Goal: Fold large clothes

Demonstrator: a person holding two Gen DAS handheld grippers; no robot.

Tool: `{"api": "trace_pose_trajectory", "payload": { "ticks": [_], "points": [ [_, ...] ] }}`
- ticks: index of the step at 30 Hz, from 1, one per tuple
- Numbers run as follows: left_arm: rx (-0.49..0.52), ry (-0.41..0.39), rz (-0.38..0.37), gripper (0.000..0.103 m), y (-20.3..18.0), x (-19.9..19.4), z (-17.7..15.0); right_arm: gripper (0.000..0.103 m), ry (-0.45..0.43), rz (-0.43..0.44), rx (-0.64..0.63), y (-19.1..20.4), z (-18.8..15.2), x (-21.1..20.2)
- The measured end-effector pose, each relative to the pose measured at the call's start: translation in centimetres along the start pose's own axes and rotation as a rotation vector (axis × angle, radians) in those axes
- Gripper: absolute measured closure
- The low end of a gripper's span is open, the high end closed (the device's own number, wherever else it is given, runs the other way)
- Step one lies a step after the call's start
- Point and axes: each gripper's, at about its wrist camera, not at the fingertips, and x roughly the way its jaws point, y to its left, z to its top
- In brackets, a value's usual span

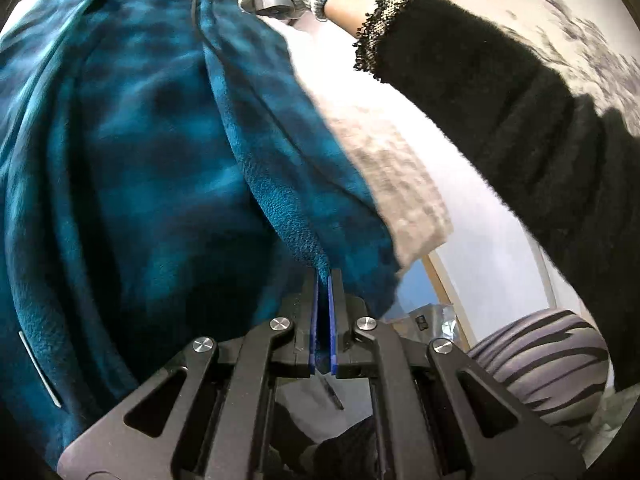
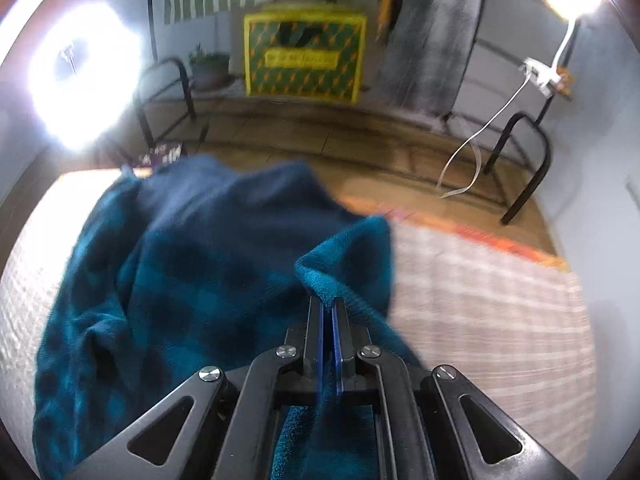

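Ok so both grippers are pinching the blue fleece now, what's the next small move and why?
Probably draw the two grippers apart to pull the edge taut. The left gripper and right gripper are both shut on the teal plaid fleece garment, which still lies bunched and rumpled on the striped mat. A straight edge between them would likely make the fold cleaner.

light: two glaring lamps [image 2: 82,80] | blur: motion-smeared, both views | edges: fisheye-bent, dark corners
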Motion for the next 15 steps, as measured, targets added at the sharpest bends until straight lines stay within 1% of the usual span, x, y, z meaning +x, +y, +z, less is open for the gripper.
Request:
{"api": "trace_pose_trajectory", "payload": {
  "ticks": [1,3,4,6,7,9,11,13,15],
  "points": [
    [-0.011,0.009,0.004,0.102,0.4,0.3,0.0,0.100,0.028,0.014,-0.004,0.5,-0.4,1.4],
    [-0.007,0.019,0.026,0.102,0.5,0.8,-0.2,0.092,0.069,0.019,-0.004,0.8,-1.0,3.1],
    [-0.001,0.020,0.030,0.101,0.5,0.9,-0.2,0.088,0.078,0.029,0.005,0.7,-1.2,3.4],
    [0.010,0.022,0.033,0.101,0.2,0.9,-0.3,0.073,0.063,0.076,0.041,0.1,-1.3,2.3],
    [0.016,0.026,0.035,0.101,0.2,0.9,-0.3,0.072,0.046,0.099,0.057,-0.4,-1.3,1.1],
    [0.014,0.027,0.042,0.101,0.3,0.8,-0.4,0.067,0.000,0.109,0.065,-1.4,-1.4,-2.0],
    [0.016,0.021,0.053,0.101,0.3,0.1,-0.4,0.066,-0.052,0.127,0.093,-3.0,-2.0,-6.1],
    [0.032,0.000,0.078,0.101,0.1,-1.0,-0.4,0.066,-0.105,0.160,0.133,-4.9,-3.3,-10.8],
    [0.039,-0.038,0.088,0.101,-0.1,-2.4,-0.5,0.065,-0.150,0.167,0.175,-6.8,-4.7,-14.8]
  ]
}}
